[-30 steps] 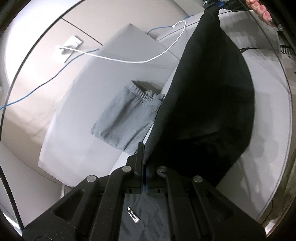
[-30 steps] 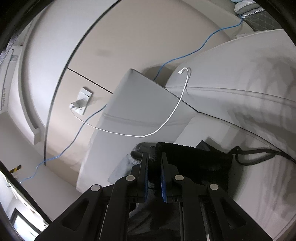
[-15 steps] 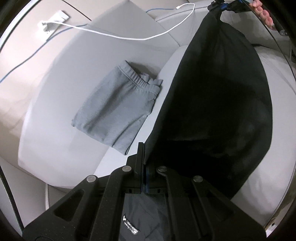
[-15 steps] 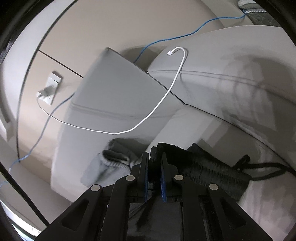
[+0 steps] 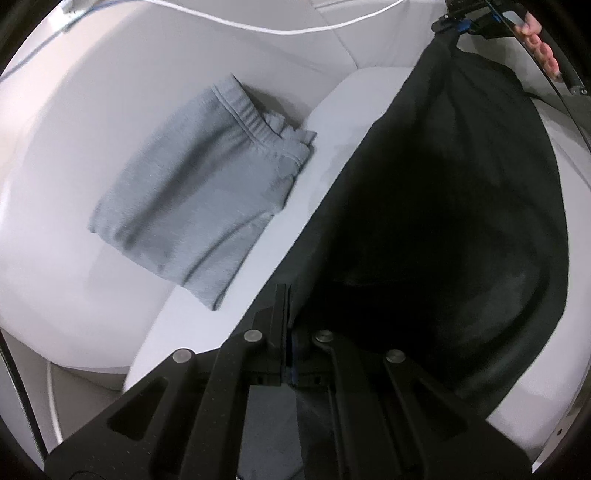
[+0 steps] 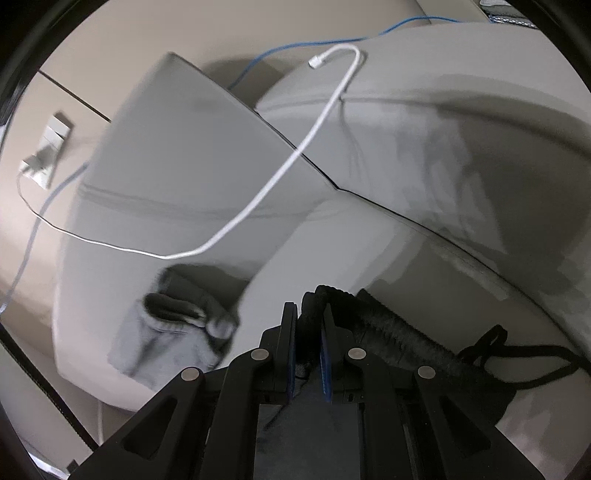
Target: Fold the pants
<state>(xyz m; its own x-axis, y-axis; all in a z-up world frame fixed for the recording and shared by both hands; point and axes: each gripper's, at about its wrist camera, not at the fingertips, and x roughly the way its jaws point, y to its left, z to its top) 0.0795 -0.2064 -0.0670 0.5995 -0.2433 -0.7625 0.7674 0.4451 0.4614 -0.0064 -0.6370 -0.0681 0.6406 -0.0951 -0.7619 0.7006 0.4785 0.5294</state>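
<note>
Black pants [image 5: 436,206] hang stretched in the air between my two grippers, above a grey sofa seat. My left gripper [image 5: 290,295] is shut on one edge of them at the bottom of its view. My right gripper [image 6: 308,317] is shut on the ribbed black waistband [image 6: 391,332], whose drawstring [image 6: 517,350] trails to the right. In the left wrist view the right gripper [image 5: 452,26] shows at the top right, pinching the pants' far end.
Folded grey sweatpants [image 5: 199,199] lie on the sofa armrest [image 5: 66,155], also in the right wrist view [image 6: 173,332]. A white charging cable [image 6: 280,173] drapes over the sofa backrest [image 6: 461,122]. A blue cable [image 6: 314,44] and a wall socket [image 6: 48,151] sit behind.
Both grippers have moved down and forward with the black pants. The folded grey sweatpants now look larger and nearer in both views.
</note>
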